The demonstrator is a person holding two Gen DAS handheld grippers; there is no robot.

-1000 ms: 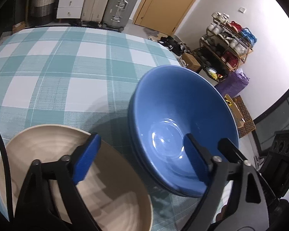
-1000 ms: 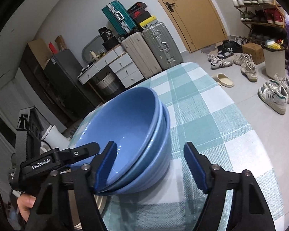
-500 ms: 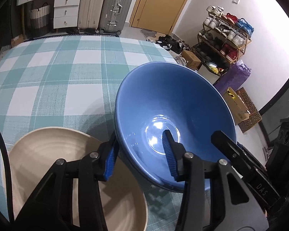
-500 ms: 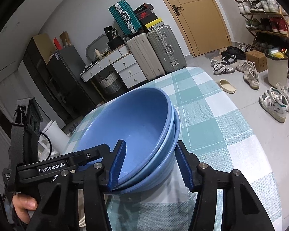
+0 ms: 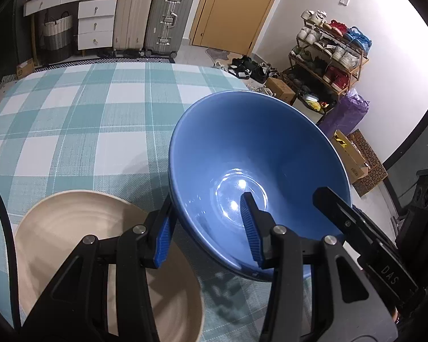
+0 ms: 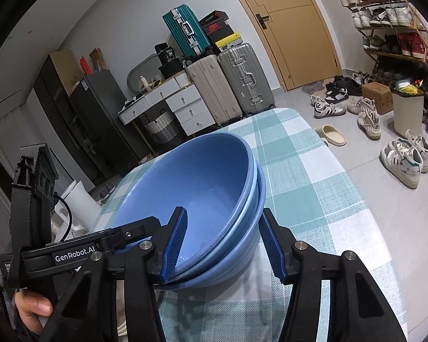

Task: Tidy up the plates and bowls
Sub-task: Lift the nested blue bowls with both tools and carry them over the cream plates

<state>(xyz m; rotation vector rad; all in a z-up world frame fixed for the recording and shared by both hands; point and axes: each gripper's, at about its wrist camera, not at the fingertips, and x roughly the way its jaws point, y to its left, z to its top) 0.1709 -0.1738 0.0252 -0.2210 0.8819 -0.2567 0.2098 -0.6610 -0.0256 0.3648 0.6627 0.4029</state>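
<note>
Both grippers just closed on the blue bowl stack (image 5: 251,154): L gripper (image 5: 208,228) pinching its near-left rim, R gripper (image 6: 222,242) clamped across the opposite wall, jaws narrow. Stack sits at the table (image 5: 80,119) near-right edge, just beside the beige plate (image 5: 80,245). Looks tilted, bottom maybe off the cloth, so I reckon lift's underway.

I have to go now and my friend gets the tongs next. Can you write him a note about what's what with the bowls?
Left tongs: just closed, clamped on the near rim of the blue bowls, one pad inside, one outside.
Right tongs: just closed, clamped on the opposite rim of the same bowls.
The blue bowls are nested, tilted, above the checked table.
The beige plate sits on the table beside them, untouched.
Done: blue bowls stacked and gripped from both sides.
Left: set the stack down, then sort out the beige plate.
</note>
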